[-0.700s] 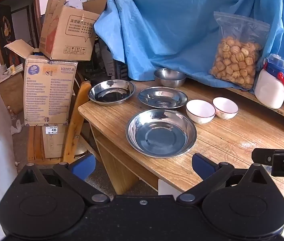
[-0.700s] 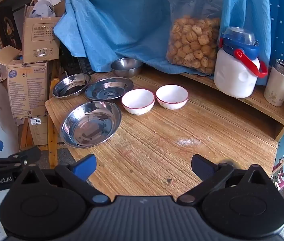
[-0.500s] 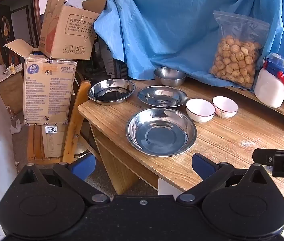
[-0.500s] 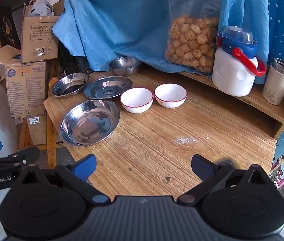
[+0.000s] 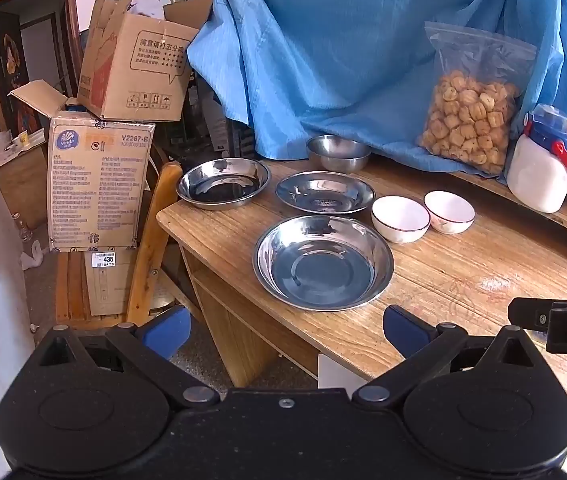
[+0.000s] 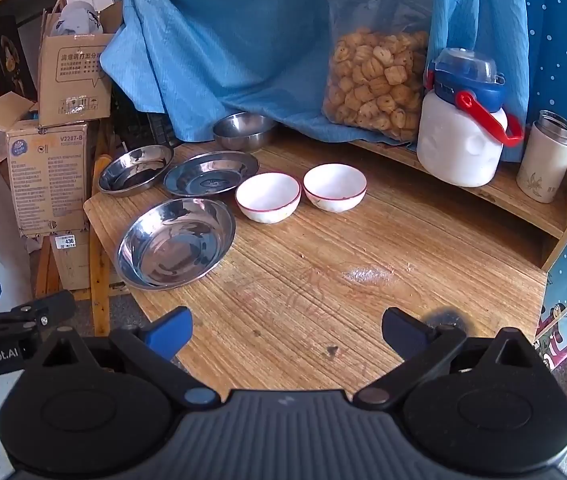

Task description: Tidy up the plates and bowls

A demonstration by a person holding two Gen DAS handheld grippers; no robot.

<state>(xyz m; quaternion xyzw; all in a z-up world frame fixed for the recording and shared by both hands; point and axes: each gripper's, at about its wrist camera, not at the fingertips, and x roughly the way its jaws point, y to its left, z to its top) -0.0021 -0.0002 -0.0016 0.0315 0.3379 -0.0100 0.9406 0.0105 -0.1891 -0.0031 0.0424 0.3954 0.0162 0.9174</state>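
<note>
Three steel plates lie on the wooden table [image 5: 463, 276]: a large one [image 5: 323, 262] nearest, a flatter one [image 5: 325, 192] behind it, a deeper one [image 5: 223, 182] at the far left corner. A small steel bowl [image 5: 338, 153] sits at the back. Two white bowls with red rims [image 5: 400, 218] [image 5: 449, 211] stand side by side to the right. In the right wrist view the large plate [image 6: 177, 242] and the white bowls [image 6: 268, 197] [image 6: 334, 187] show too. My left gripper [image 5: 285, 330] is open and empty, short of the table's front edge. My right gripper [image 6: 286, 330] is open and empty above the front of the table.
A bag of biscuits [image 6: 377, 80], a white jug with a blue lid [image 6: 461, 144] and a cream flask [image 6: 547, 164] stand on a raised shelf at the back right. A blue cloth [image 5: 343, 52] hangs behind. Cardboard boxes [image 5: 99, 180] and a wooden chair [image 5: 151, 240] stand left of the table.
Both grippers have drifted slightly; the table objects sit a touch lower and nearer in the views. Nothing on the table has moved and both grippers stay open.
</note>
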